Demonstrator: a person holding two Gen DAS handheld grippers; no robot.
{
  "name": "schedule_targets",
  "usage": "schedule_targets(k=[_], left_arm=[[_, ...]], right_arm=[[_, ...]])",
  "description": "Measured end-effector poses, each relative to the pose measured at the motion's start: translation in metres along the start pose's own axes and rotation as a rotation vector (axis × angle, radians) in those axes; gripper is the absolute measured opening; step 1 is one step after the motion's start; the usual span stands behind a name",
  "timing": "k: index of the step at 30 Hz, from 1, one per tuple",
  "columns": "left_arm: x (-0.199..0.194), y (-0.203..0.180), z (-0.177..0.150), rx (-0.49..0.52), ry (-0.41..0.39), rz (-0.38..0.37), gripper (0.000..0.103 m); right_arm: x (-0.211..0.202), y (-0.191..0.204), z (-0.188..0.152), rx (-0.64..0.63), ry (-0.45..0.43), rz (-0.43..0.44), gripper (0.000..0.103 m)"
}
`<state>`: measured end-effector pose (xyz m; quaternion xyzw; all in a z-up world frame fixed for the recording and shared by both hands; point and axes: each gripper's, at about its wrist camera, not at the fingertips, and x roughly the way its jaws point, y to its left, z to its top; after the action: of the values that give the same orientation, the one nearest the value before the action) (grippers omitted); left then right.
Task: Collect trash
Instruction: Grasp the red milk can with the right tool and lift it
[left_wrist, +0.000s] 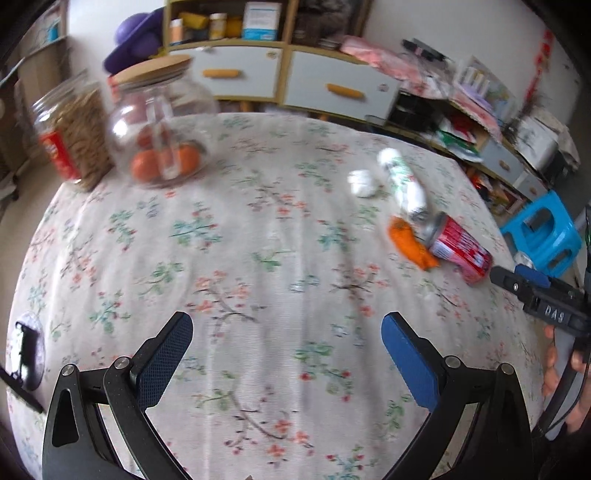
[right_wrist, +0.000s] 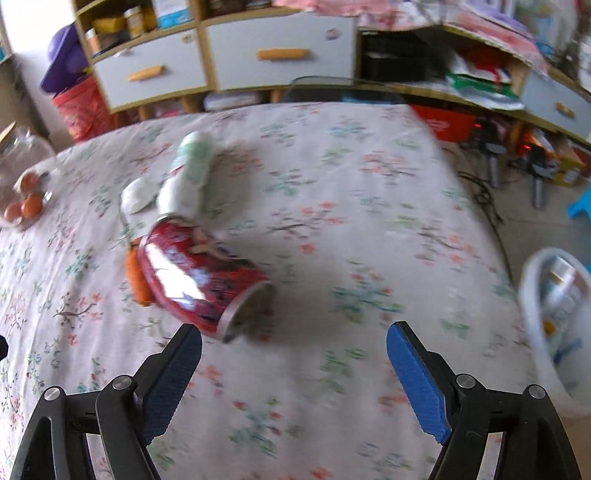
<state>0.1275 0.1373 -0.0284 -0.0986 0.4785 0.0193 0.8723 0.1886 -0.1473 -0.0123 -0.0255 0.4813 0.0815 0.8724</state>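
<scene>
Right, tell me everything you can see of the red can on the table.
The red can lies on its side on the floral tablecloth. It looks like shiny metal, red with white markings too blurred to read, silver rims at both ends. Its near end faces the open right tongs, which do not touch it. Orange peel lies against one side; a white-green bottle lies at its far end.

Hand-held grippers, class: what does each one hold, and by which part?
Nothing. The left hand-held gripper and right hand-held gripper are both open and empty; the red can lies ungripped.
</scene>
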Motion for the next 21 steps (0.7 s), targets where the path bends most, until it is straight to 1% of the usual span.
schedule_targets(k=[3,8,11,15,19,20,21], left_arm=[[0.002,0.009,0.006,-0.042,0.006,-0.005,0.103],[0.002,0.016,0.012,-0.069,0.007,-0.011,0.103],[-0.003,0.020,0.016,-0.073,-0.008,-0.022,0.103],[-0.008,0.029,0.021,-0.076,-0.032,-0.008,0.103],[-0.012,0.040,0.023,-0.107,-0.040,-0.008,0.103],[-0.013,0.042,0.022,-0.114,-0.043,-0.008,0.103],[-0.013,0.043,0.022,-0.117,-0.044,-0.007,0.103]], right_arm=[[0.013,0.016,0.007,-0.055,0.002,0.014,0.086],[0.019,0.034,0.007,-0.163,-0.027,-0.026,0.086],[0.021,0.040,0.009,-0.200,-0.026,-0.032,0.086],[0.027,0.044,0.015,-0.238,-0.017,-0.077,0.086],[0.030,0.054,0.018,-0.302,-0.028,-0.105,0.085],[0.030,0.057,0.019,-0.320,-0.033,-0.115,0.084],[0.030,0.059,0.019,-0.333,-0.041,-0.117,0.081]])
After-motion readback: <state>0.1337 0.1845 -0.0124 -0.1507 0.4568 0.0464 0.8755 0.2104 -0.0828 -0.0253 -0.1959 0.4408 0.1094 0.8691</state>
